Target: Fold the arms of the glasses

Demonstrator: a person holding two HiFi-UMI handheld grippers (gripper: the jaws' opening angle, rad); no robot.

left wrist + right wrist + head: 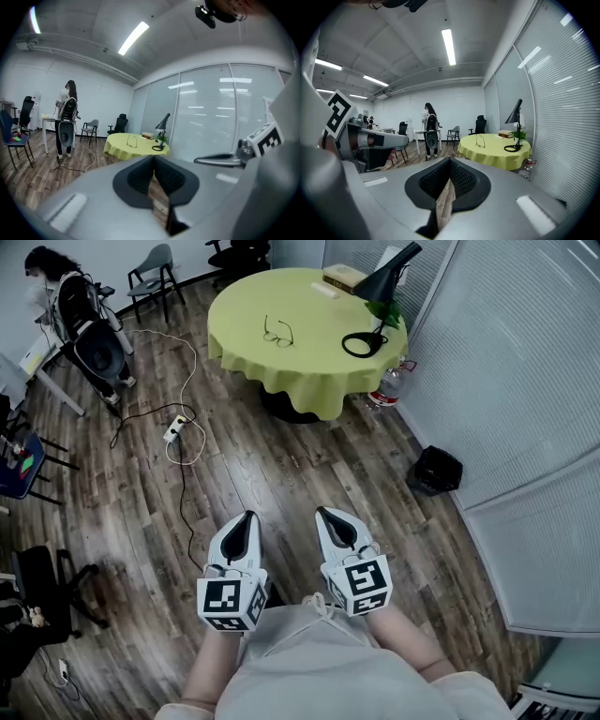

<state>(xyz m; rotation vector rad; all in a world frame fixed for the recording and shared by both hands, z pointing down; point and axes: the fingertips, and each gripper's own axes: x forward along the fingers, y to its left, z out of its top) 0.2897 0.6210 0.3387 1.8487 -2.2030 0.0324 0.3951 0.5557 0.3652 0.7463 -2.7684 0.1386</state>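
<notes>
Well beyond both closed jaws, glasses (277, 333) lie on the table (314, 352).

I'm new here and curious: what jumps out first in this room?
The round yellow-green table stands far across the wood floor, with glasses and a black lamp on it. At the bottom of the head view, the left gripper and right gripper point toward it, both shut and empty.
</notes>
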